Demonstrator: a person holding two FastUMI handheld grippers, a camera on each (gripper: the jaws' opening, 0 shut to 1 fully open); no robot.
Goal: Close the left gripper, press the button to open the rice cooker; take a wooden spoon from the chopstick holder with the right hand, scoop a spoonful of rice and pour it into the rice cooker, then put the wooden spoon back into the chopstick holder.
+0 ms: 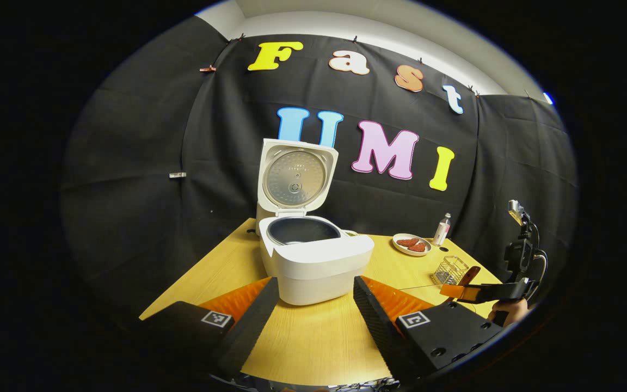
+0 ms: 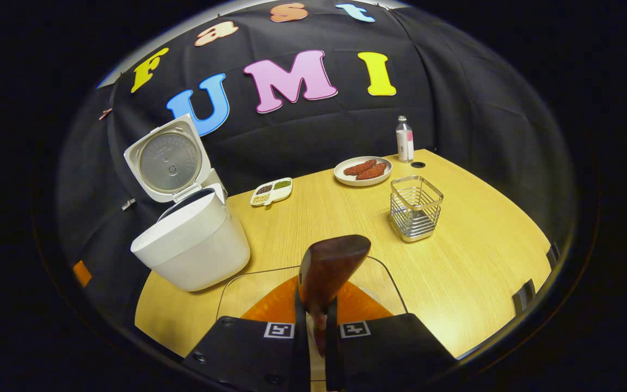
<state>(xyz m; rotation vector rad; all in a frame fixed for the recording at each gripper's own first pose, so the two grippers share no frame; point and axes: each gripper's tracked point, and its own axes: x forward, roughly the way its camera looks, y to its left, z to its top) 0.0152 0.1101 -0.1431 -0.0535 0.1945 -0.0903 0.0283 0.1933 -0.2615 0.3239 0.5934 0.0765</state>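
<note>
The white rice cooker (image 1: 313, 261) stands with its lid (image 1: 296, 175) raised and its dark inner pot showing. My left gripper (image 1: 315, 284) is open, its fingers spread on either side of the cooker's front, not touching it. My right gripper (image 2: 316, 310) is shut on the handle of a wooden spoon (image 2: 332, 267), whose bowl points up and forward over the table. In the left gripper view that right gripper (image 1: 482, 294) is at the far right, with the spoon (image 1: 468, 275) next to the wire chopstick holder (image 1: 450, 269). The holder (image 2: 416, 207) stands ahead and right of the spoon. The cooker (image 2: 194, 245) sits to the left.
A small divided dish of grains (image 2: 271, 191) lies behind the cooker. A plate with reddish pieces (image 2: 362, 170) and a small bottle (image 2: 404, 139) stand at the back of the wooden table (image 2: 471, 261). A clear sheet's outline (image 2: 226, 288) lies under the right gripper.
</note>
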